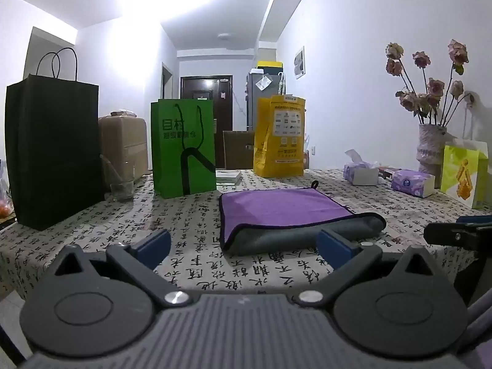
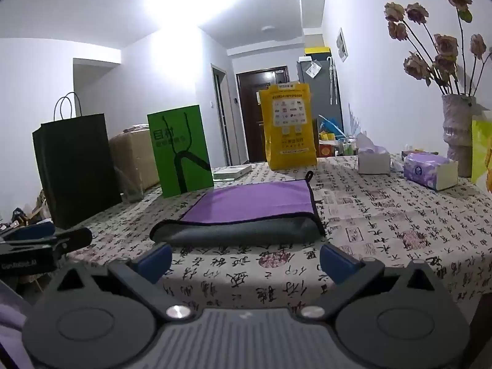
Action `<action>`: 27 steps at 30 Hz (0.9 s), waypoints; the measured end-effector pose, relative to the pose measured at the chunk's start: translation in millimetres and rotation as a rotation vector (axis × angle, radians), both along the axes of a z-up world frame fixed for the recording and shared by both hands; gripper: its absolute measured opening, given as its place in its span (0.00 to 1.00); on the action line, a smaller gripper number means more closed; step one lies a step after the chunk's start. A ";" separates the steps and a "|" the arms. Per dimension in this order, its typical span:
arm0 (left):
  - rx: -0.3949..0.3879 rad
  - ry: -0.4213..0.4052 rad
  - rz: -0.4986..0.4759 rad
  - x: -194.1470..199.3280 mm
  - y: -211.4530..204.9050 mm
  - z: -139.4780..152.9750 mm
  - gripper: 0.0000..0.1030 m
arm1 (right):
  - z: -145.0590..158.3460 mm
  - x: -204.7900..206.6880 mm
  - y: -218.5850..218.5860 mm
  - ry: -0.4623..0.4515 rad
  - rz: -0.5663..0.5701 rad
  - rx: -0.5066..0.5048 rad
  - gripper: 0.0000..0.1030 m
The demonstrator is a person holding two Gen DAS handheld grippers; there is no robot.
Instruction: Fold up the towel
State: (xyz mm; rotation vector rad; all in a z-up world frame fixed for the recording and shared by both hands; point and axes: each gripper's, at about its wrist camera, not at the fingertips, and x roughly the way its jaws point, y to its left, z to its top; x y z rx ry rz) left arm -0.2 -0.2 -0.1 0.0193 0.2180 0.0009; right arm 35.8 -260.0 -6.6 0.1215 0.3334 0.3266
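A purple towel [image 1: 283, 207] with a grey underside and dark trim lies folded on the table, its grey fold at the near edge; it also shows in the right wrist view [image 2: 249, 204]. My left gripper [image 1: 243, 246] is open and empty, just short of the towel's near edge. My right gripper [image 2: 246, 261] is open and empty, a little in front of the grey fold. The right gripper also shows at the right edge of the left wrist view [image 1: 455, 235], and the left gripper at the left edge of the right wrist view [image 2: 46, 243].
On the calligraphy-print tablecloth [image 1: 190, 224] stand a black bag [image 1: 52, 153], a green bag [image 1: 183, 147], a yellow bag [image 1: 279, 136], a glass [image 1: 120, 181], tissue packs [image 1: 412, 183], and a vase of dried roses [image 1: 430, 150]. A cardboard box [image 1: 124, 147] sits behind.
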 end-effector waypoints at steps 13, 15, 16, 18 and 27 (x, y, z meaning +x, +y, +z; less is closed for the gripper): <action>-0.001 0.008 -0.018 1.1 0.5 -1.7 1.00 | 0.1 3.1 6.6 0.024 0.012 -0.013 1.00; 0.002 0.014 -0.018 3.2 -0.1 -2.0 1.00 | -0.9 5.2 4.8 0.030 0.014 -0.010 1.00; 0.001 0.014 -0.018 3.3 -0.3 -2.2 1.00 | -1.3 5.1 4.5 0.030 0.014 -0.010 1.00; 0.002 0.014 -0.019 3.2 -0.2 -2.5 1.00 | -1.3 4.5 4.5 0.030 0.014 -0.011 1.00; 0.005 0.019 -0.020 3.5 0.6 -2.3 1.00 | -2.6 6.5 3.6 0.046 0.014 -0.008 1.00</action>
